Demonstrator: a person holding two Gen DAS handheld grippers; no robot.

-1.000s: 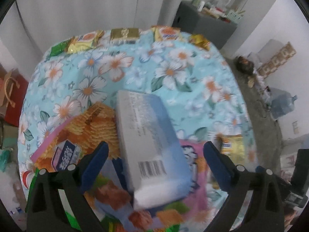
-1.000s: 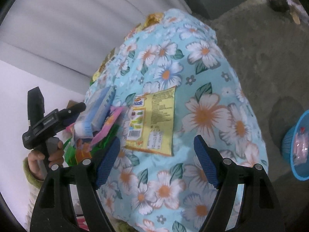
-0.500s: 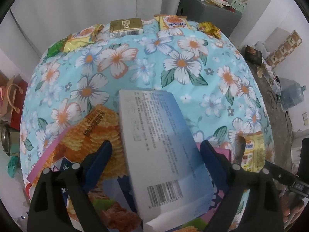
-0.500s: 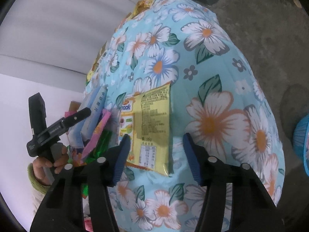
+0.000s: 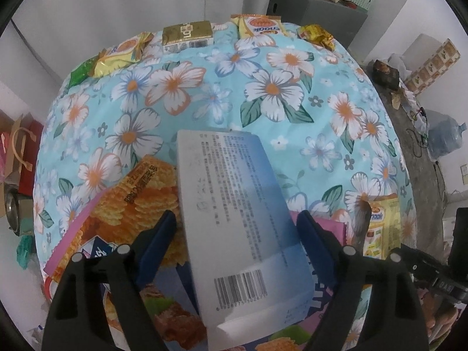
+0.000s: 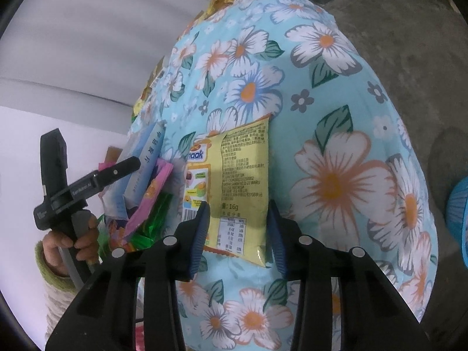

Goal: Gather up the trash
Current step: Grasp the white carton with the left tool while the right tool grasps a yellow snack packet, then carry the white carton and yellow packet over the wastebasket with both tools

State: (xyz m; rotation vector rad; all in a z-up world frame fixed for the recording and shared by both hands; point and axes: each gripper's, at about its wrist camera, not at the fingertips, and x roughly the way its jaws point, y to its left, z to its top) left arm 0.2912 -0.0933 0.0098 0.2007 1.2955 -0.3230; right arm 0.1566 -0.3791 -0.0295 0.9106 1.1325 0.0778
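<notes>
My left gripper (image 5: 237,222) is shut on a blue-and-white tissue pack (image 5: 234,204), held above a pile of snack wrappers, among them an orange chip bag (image 5: 140,196). The pack and the left gripper also show in the right wrist view (image 6: 146,158). My right gripper (image 6: 238,213) straddles the near end of a yellow snack wrapper (image 6: 242,169) that lies flat on the flowered tablecloth (image 6: 336,146). Its jaws stand just outside the wrapper's sides, a little apart from it. That wrapper also shows in the left wrist view (image 5: 380,222).
Several more wrappers lie along the far table edge: a gold box (image 5: 187,33), a yellow snack pack (image 5: 259,26), a gold wrapper (image 5: 316,35) and a yellow-green pack (image 5: 117,55). A blue basket (image 6: 457,213) stands on the floor at right. A grey cabinet (image 5: 316,5) is behind.
My right gripper has moved forward onto the yellow wrapper and its jaws have narrowed around it. My left gripper has lifted a little with the tissue pack.
</notes>
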